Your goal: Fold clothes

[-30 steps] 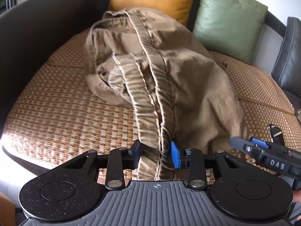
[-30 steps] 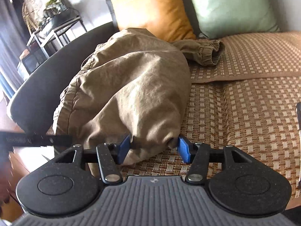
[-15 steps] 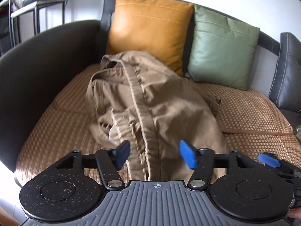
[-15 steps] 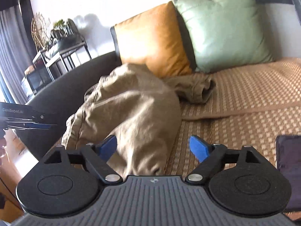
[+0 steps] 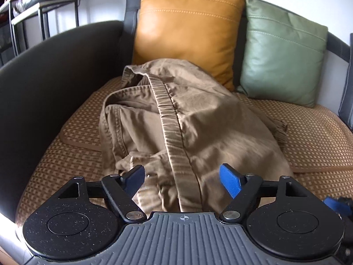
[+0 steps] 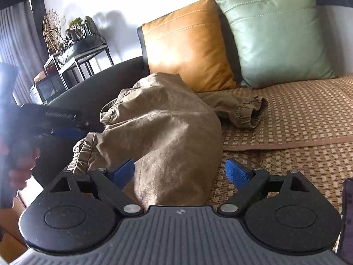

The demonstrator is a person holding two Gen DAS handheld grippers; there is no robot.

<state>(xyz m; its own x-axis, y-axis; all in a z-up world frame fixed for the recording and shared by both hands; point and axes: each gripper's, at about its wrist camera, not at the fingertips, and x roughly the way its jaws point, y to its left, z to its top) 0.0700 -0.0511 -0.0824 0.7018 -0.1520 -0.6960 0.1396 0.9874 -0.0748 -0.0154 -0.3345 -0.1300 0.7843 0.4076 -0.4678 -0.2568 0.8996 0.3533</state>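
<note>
Both-handed, at the sofa's near edge. Left gripper [image 5: 182, 175] pitched down over the front of the khaki trousers [image 5: 187, 119]; its jaws have just been opening and now stand wide, the ribbed waistband running between the blue pads [image 5: 229, 180] without either pad pressing on it. Right gripper [image 6: 179, 170] angled more shallowly; jaws likewise just opened and spread, a rounded fold of the trousers [image 6: 167, 137] between them, cloth not pinched.

Trousers lie loose in a heap on the woven seat mat [image 5: 320, 145], toward the dark sofa arm [image 5: 55, 70], top of the heap close under the mustard cushion [image 5: 187, 28].

Count: one pair of trousers, two cushions (mustard, and one green cushion [image 5: 280, 59]), two grippers, four blue pads in all.

Left view only: waistband and open waist of the garment; a blue sliver of the right gripper at the lower right edge.

Right view only: an elastic cuff [image 6: 245, 110] lying out on the mat below the cushions; the left gripper from the side with the person's hand [image 6: 19, 167] behind it, blurred; a metal side shelf [image 6: 77, 61] with a wheel ornament; a dark flat object [image 6: 348, 216] at the right edge, what it is not clear.
</note>
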